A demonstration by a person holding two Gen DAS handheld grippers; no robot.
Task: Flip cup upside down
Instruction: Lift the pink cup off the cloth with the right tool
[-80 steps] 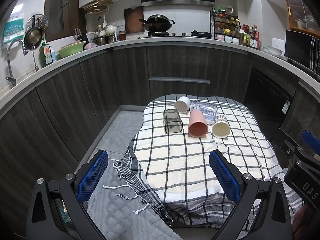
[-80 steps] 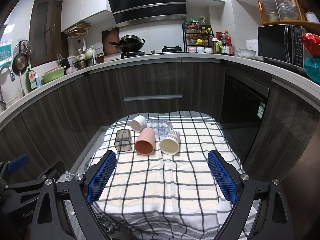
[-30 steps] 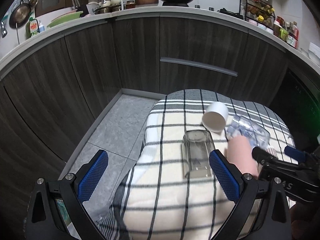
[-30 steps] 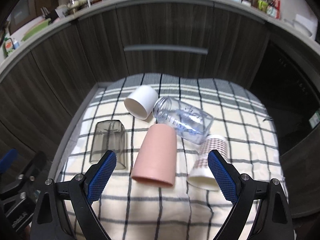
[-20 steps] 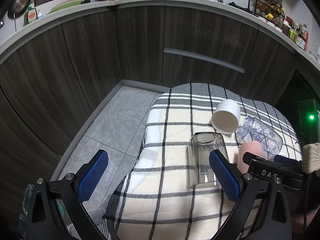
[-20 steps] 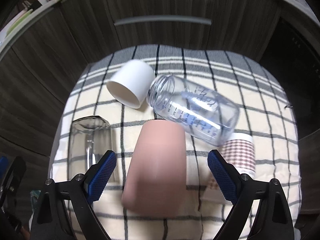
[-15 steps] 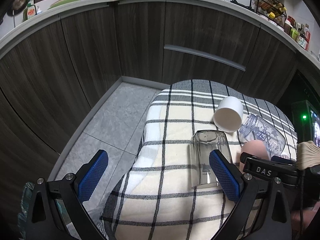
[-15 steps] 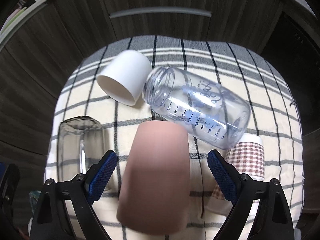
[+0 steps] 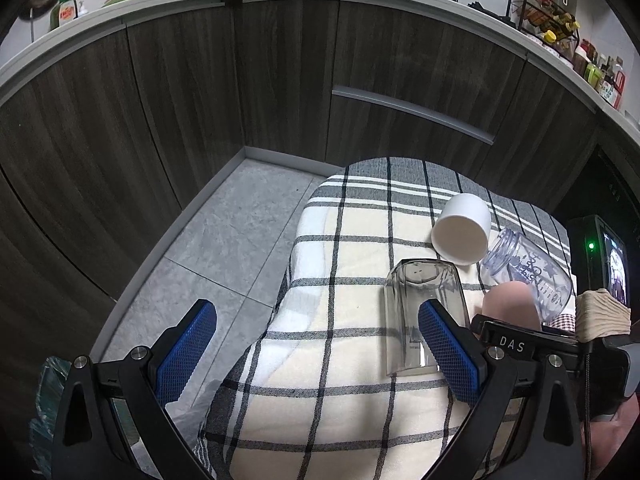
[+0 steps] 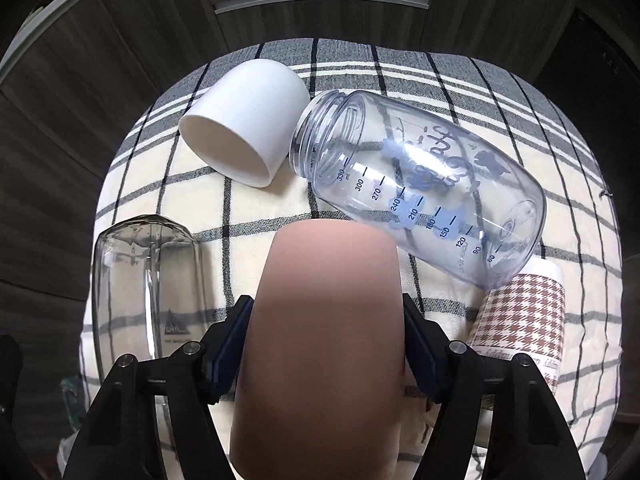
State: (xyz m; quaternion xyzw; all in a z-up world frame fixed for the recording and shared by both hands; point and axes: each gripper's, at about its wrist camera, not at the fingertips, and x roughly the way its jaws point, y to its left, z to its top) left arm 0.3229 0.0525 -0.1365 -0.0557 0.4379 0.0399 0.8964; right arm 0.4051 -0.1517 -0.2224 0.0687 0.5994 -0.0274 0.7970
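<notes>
A pink cup [image 10: 324, 320] lies on its side on the checked cloth [image 10: 256, 216], base pointing away from me. My right gripper [image 10: 326, 344] straddles it with a blue pad pressed on each flank, shut on it. In the left wrist view only the cup's far end [image 9: 510, 300] shows behind the right gripper's body. My left gripper [image 9: 316, 356] is open and empty, above the cloth's left edge, its right finger [image 9: 448, 352] in front of a clear glass tumbler [image 9: 424, 312].
On the cloth also lie a white cup [image 10: 248, 120], a clear measuring bottle [image 10: 420, 188], the glass tumbler [image 10: 148, 280] and a houndstooth paper cup [image 10: 524, 316], all on their sides and close around the pink cup. Dark cabinets [image 9: 280, 80] stand behind; grey floor tiles [image 9: 224, 240] on the left.
My right gripper has come down and forward over the pink cup and closed its jaws on the cup's sides. My left gripper has drifted slightly and stays open.
</notes>
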